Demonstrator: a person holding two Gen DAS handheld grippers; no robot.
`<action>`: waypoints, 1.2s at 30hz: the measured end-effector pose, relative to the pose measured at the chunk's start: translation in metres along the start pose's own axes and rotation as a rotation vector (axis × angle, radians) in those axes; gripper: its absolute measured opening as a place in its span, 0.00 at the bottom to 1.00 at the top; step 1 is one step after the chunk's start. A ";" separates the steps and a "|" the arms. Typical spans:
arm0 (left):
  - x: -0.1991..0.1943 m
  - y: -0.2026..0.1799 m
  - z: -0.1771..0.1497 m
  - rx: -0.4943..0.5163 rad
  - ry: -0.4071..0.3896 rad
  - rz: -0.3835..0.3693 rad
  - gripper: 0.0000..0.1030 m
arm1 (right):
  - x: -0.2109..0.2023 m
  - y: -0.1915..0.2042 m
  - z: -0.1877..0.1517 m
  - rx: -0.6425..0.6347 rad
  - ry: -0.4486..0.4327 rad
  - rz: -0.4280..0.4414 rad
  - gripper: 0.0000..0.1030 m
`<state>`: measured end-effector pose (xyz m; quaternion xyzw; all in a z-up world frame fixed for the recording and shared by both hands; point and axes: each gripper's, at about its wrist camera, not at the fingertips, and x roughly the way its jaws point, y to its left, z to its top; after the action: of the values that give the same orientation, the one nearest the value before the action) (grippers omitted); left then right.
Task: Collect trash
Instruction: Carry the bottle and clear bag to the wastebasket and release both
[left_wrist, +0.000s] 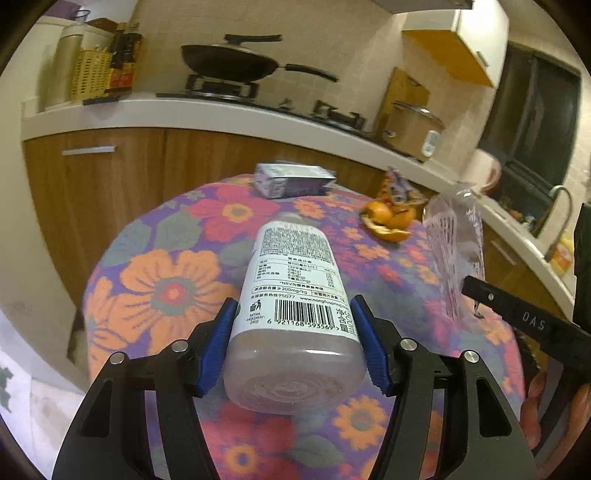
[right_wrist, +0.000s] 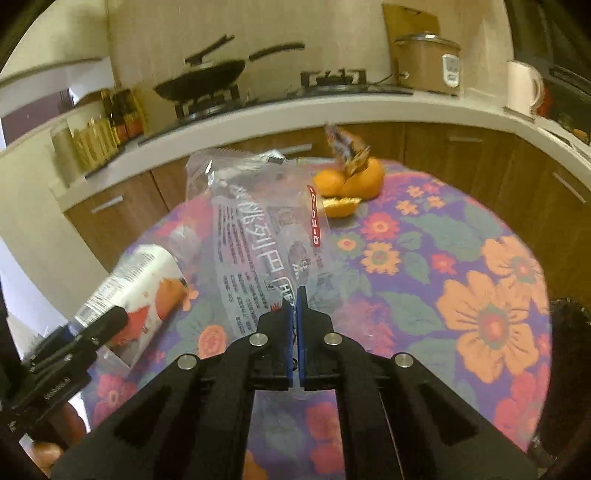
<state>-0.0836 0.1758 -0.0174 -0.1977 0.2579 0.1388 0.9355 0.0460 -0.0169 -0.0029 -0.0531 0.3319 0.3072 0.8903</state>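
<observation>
My left gripper (left_wrist: 293, 314) is shut on a clear plastic bottle (left_wrist: 295, 295) with a white label, its blue pads pressed on both sides near the bottle's base; the bottle points away over the flowered tablecloth (left_wrist: 166, 288). My right gripper (right_wrist: 296, 295) is shut on the near edge of a clear plastic bag (right_wrist: 258, 236) printed with text, which hangs lifted above the cloth. From the right wrist view the bottle (right_wrist: 136, 284) appears at the left. The bag (left_wrist: 456, 251) shows at the right of the left wrist view.
Orange peels (right_wrist: 347, 184) and a crumpled snack wrapper (right_wrist: 345, 147) lie at the table's far side. A purple-white carton (left_wrist: 295, 181) lies at the far edge. Behind run wooden cabinets (left_wrist: 122, 173), a counter with a wok (left_wrist: 236, 61), a pot (right_wrist: 428, 62) and a sink (left_wrist: 554, 229).
</observation>
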 end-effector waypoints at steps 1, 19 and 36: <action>-0.001 -0.005 -0.001 0.008 -0.002 -0.015 0.58 | -0.006 -0.004 -0.001 0.006 -0.010 -0.003 0.00; -0.001 -0.179 0.011 0.280 -0.037 -0.314 0.58 | -0.116 -0.167 -0.035 0.285 -0.149 -0.264 0.00; 0.102 -0.368 -0.040 0.465 0.241 -0.547 0.58 | -0.105 -0.316 -0.111 0.592 0.081 -0.493 0.00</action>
<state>0.1167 -0.1505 0.0063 -0.0563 0.3285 -0.2025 0.9208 0.1059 -0.3587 -0.0583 0.1159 0.4182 -0.0276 0.9005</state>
